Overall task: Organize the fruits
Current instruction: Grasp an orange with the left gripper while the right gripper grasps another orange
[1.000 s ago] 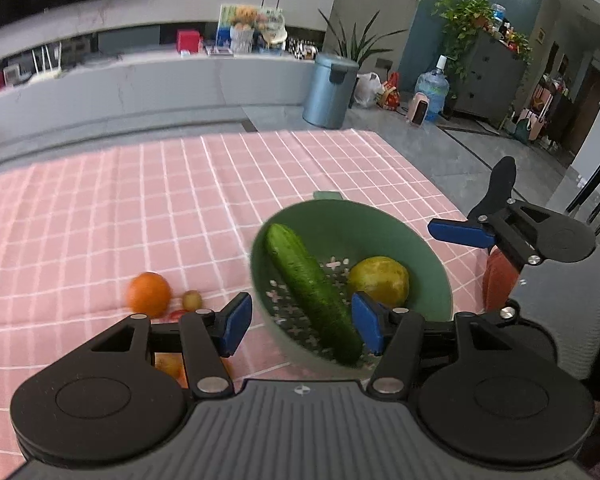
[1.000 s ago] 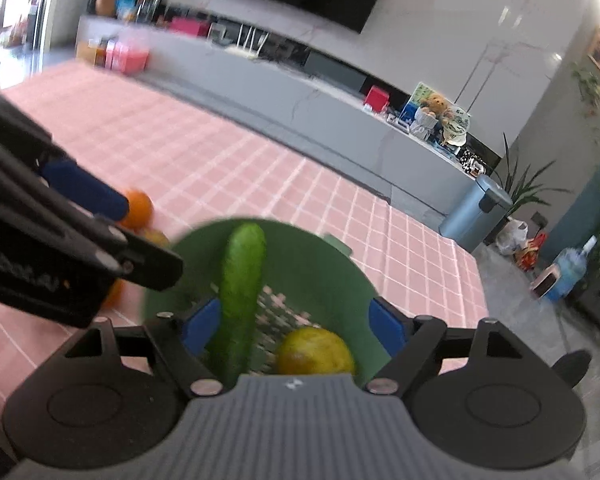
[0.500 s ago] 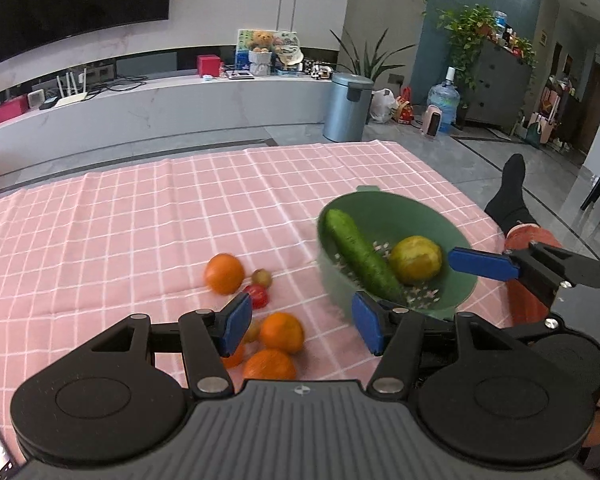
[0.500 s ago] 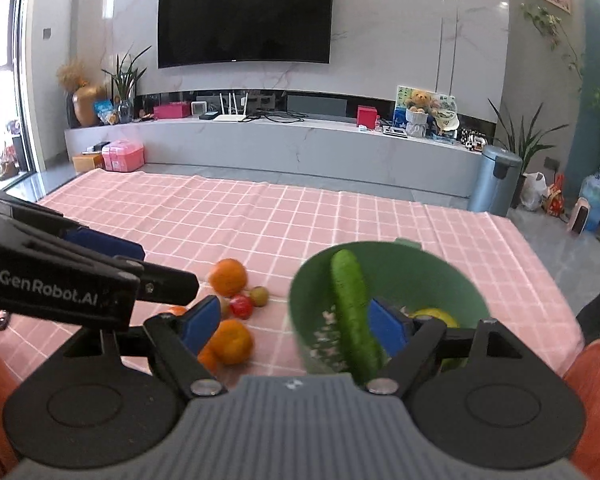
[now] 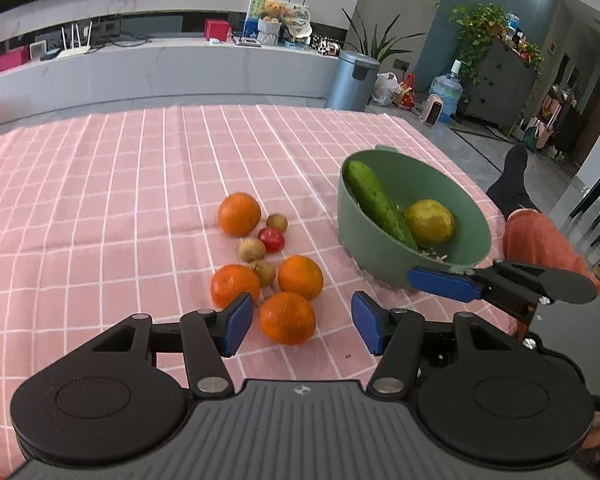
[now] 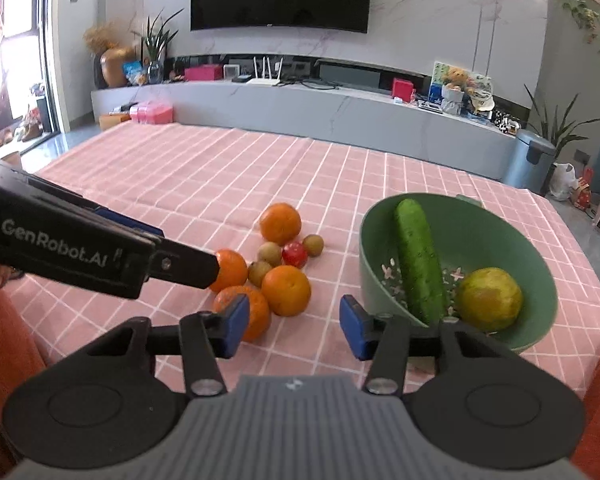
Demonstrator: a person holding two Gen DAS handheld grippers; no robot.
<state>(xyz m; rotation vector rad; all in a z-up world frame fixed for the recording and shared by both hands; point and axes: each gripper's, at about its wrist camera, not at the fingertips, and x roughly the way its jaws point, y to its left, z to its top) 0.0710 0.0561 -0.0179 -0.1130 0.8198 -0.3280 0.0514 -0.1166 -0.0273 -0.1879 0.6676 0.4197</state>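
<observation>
Since the earlier frames both grippers had drawn back from the green bowl point(image 5: 414, 236), which had filled the views and now sat ahead and to the right of the left gripper point(image 5: 302, 324), with the loose fruit come into sight between and beyond its fingers. The right gripper point(image 6: 290, 326) had just been closing its fingers, with nothing between them; they stood at a middling gap, empty, above the pink checked tabletop point(image 6: 204, 176). The left gripper's fingers stood moderately wide, also empty, the nearest orange point(image 5: 287, 318) lying just beyond the gap.

The task looked barely begun. The bowl held a cucumber point(image 6: 418, 266) and a yellow-green citrus point(image 6: 490, 298) (the cucumber leaning against the far rim). Left on the tabletop, clustered just ahead of both sets of fingers, were four oranges, a small red fruit point(image 5: 271, 239) and several small brown fruits point(image 5: 252, 249), none of them gripped. All of that cluster probably remained to be moved, the nearest orange being the likeliest first pick.
</observation>
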